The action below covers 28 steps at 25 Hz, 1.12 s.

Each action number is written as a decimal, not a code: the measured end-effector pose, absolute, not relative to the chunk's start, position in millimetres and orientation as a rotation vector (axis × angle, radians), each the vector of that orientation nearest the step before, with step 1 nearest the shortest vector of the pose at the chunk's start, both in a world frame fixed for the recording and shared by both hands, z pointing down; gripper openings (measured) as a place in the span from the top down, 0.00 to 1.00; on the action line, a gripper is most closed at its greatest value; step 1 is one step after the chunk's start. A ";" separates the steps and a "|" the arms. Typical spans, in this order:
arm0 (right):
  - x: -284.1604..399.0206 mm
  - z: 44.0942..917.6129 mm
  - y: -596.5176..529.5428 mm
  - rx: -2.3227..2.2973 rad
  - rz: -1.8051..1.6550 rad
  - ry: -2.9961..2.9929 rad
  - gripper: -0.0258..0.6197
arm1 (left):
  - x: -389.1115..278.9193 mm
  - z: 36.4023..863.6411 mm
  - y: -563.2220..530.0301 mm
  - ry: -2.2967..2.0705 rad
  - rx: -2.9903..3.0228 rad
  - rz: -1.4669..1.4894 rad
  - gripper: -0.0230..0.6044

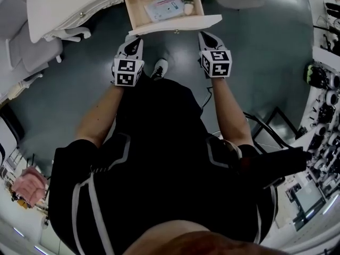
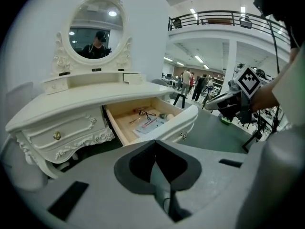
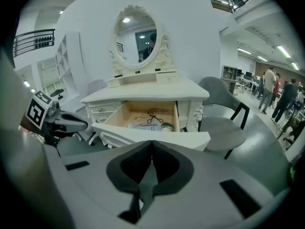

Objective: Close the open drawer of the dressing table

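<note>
Drawer [image 1: 178, 22] of the dressing table [image 1: 64, 7] is sitting pulled out at the head view's top centre. Left gripper [image 1: 134, 40] and right gripper [image 1: 208, 36] are hovering near its front, both clenched on nothing, likely offering blunt tips for an even push.

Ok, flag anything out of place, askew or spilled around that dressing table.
Only the drawer stands out. It is pulled far out of the dressing table, with small items lying loose inside. Nothing looks spilled or damaged.
</note>
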State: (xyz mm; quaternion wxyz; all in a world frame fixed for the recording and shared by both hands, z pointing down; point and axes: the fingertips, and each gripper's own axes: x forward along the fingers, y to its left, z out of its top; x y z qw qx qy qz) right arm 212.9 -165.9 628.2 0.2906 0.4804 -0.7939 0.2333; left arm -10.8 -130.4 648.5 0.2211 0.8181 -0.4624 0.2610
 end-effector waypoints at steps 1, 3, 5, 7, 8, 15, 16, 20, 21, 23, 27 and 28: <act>214.1 635.5 -165.8 1.282 0.634 -2.105 0.95 | -11.8 653.9 -131.4 -1.279 2.246 0.726 0.96; 216.3 647.9 -166.4 1.280 0.654 -2.087 0.95 | -13.6 664.2 -135.1 -1.280 2.231 0.751 0.96; 216.7 659.7 -166.7 1.267 0.664 -2.074 0.95 | -15.3 673.1 -139.7 -1.277 2.232 0.784 0.96; 216.2 669.7 -167.5 1.258 0.669 -2.057 0.95 | -17.5 679.1 -143.8 -1.266 2.222 0.782 0.96; 215.8 673.5 -168.4 1.259 0.666 -2.049 0.95 | -18.6 681.5 -145.0 -1.259 2.210 0.771 0.96; 209.2 689.2 -178.5 1.290 0.689 -2.024 0.95 | -18.0 693.7 -146.8 -1.241 2.191 0.764 0.96; 208.1 689.7 -179.0 1.292 0.692 -2.023 0.95 | -18.1 694.3 -146.5 -1.241 2.186 0.763 0.96; 206.4 690.5 -185.3 1.297 0.689 -2.023 0.95 | -17.0 696.1 -149.5 -1.220 2.177 0.738 0.96; 205.8 690.3 -188.6 1.300 0.687 -2.022 0.95 | -18.9 695.9 -152.8 -1.223 2.164 0.719 0.96; 203.8 691.3 -194.3 1.308 0.688 -2.016 0.95 | -24.3 695.6 -159.5 -1.240 2.143 0.702 0.96; 198.3 694.2 -206.2 1.325 0.714 -2.002 0.95 | -28.5 696.5 -170.5 -1.225 2.170 0.736 0.96; 196.6 694.0 -209.9 1.327 0.717 -2.000 0.95 | -29.3 696.2 -173.7 -1.221 2.175 0.739 0.96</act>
